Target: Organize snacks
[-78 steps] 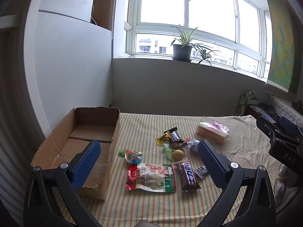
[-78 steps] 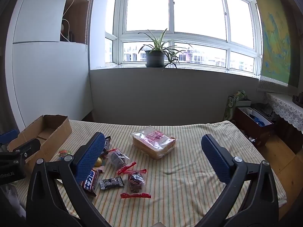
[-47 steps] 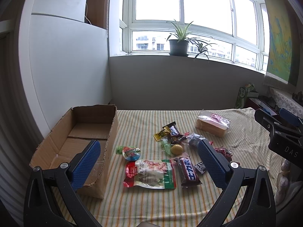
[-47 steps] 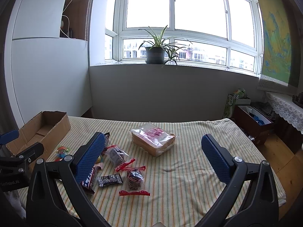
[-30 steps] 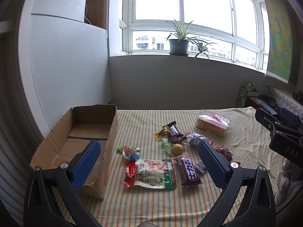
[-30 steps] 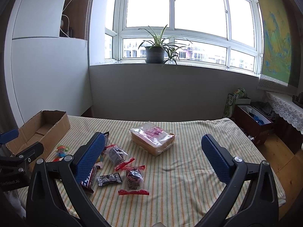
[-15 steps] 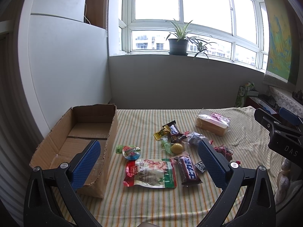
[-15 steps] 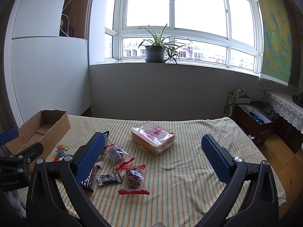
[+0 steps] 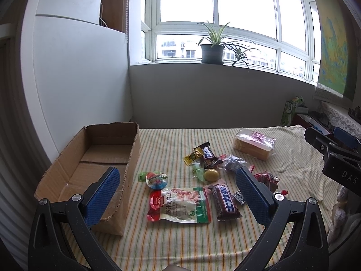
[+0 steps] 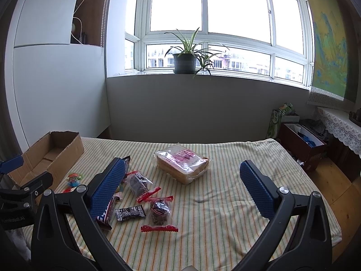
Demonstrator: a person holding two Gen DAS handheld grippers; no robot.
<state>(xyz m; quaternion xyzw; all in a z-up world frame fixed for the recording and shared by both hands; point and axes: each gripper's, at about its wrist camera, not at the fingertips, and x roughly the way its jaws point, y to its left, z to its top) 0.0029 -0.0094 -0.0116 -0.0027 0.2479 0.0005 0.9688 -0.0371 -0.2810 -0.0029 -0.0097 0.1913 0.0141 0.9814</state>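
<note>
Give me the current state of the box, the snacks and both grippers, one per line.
cardboard box: open-topped, nothing visible inside.
bread bag: sealed, lying flat, apart from the pile.
peanut pouch: sealed, flat on the striped cloth.
chocolate bar: wrapped, flat beside the pouch.
round candy tub: on the cloth, near the box.
left gripper: open, holding nothing.
right gripper: open, holding nothing.

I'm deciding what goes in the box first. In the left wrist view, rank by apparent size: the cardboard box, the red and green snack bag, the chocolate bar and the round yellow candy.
1. cardboard box
2. red and green snack bag
3. chocolate bar
4. round yellow candy, though it lies farther from the camera.
</note>
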